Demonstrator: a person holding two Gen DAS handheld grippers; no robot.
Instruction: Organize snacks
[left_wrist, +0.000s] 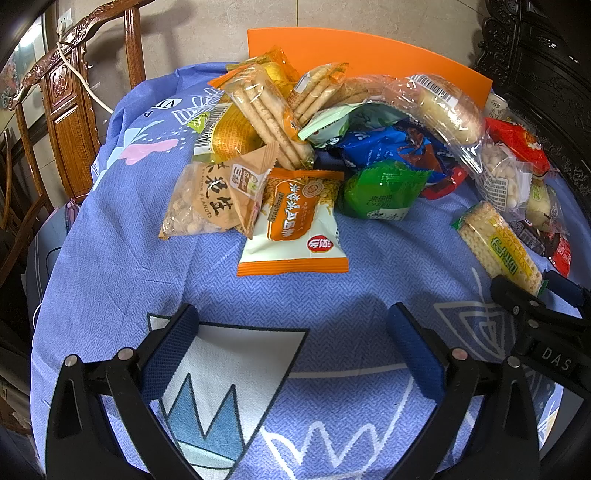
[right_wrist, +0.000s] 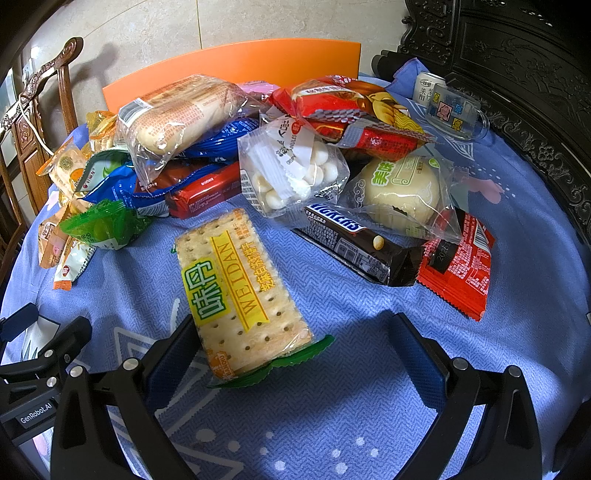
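Observation:
A heap of packaged snacks (left_wrist: 332, 122) lies on a blue patterned cloth (left_wrist: 147, 258). My left gripper (left_wrist: 295, 332) is open over bare cloth, just short of an orange-and-white packet (left_wrist: 295, 225) and a peanut bag (left_wrist: 199, 206). My right gripper (right_wrist: 295, 343) is open too. The near end of a Weidan cracker pack (right_wrist: 236, 291) lies between its fingers, close against the left finger (right_wrist: 173, 354). The same cracker pack (left_wrist: 498, 243) shows at the right of the left wrist view, with the right gripper (left_wrist: 537, 295) at its end. A Snickers bar (right_wrist: 354, 243) and a red packet (right_wrist: 458, 266) lie beyond.
An orange board (right_wrist: 258, 61) stands behind the heap. A glass mug (right_wrist: 458, 110) and a can (right_wrist: 424, 85) sit at the back right beside dark carved furniture (right_wrist: 517, 55). A wooden chair (left_wrist: 70, 110) is at the left. The left gripper (right_wrist: 44, 343) shows at the left edge.

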